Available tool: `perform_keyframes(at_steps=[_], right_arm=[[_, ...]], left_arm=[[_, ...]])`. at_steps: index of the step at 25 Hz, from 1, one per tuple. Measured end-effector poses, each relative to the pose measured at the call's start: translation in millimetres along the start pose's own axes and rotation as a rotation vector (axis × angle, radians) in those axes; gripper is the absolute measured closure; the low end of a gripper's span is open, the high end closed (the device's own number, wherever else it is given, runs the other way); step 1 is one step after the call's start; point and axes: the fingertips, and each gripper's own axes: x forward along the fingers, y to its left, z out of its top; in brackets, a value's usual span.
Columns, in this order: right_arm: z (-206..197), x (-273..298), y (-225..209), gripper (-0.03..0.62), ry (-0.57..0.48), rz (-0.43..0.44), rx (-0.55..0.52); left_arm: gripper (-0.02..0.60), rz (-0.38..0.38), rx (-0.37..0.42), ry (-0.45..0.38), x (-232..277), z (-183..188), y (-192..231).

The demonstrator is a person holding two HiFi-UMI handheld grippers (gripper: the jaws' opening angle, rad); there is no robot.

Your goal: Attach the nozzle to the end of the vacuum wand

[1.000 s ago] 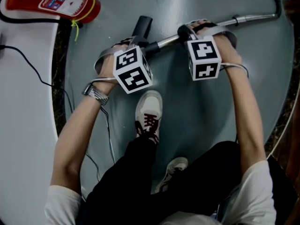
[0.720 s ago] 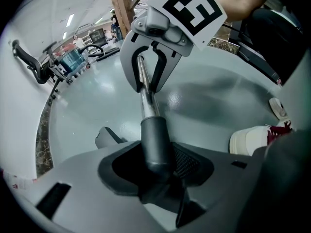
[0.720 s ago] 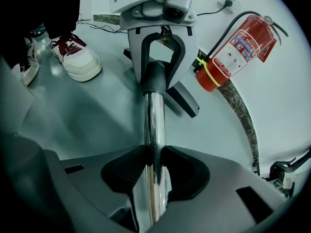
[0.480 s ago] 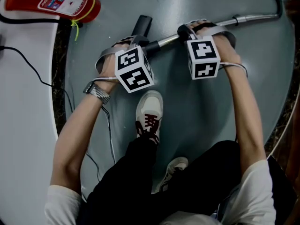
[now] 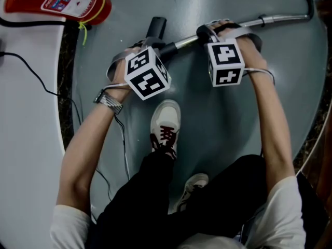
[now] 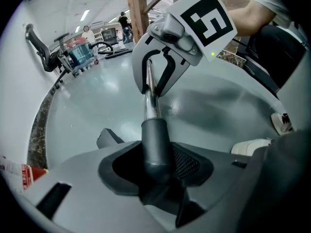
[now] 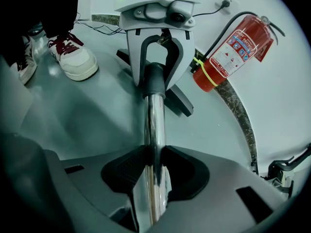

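Above the floor (image 5: 218, 113), left gripper (image 6: 155, 178), newly rolled, jaws tight on nozzle (image 5: 157, 26); right gripper (image 7: 154, 176) jaws tight on wand (image 7: 155, 120).

Black nozzle (image 5: 157, 28) sleeved over end of chrome wand (image 5: 282, 19); wand held nearly level.

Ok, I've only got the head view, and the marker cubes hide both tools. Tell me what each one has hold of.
Observer: The left gripper view shows the left tool closed on the dark round sleeve of the nozzle.
Operator: Now the right one.
Observer: The right tool is clamped on the bare chrome wand.
Operator: Report the joint.
Observer: The chrome runs straight into the sleeve with no gap showing. Whether it has locked, I cannot tell.
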Motion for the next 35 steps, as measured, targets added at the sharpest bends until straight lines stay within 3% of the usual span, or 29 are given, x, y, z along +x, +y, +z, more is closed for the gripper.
perform_keyframes(at_steps=[19,28,35], right_arm=[[-5,13,15,0.448,-0.015,0.012,-0.003],[-7,15,18,0.441,-0.047,0.028,0.035],[-5,14,16,0.441,-0.055,0.023,0.044]], left_arm=[[0.387,0.006,0.02,0.002,17,-8,-10],[0.383,0.013,-0.017,-0.046,16,-7,-11],[0.331,0.015,-0.067,-0.099,9,-10,-10]])
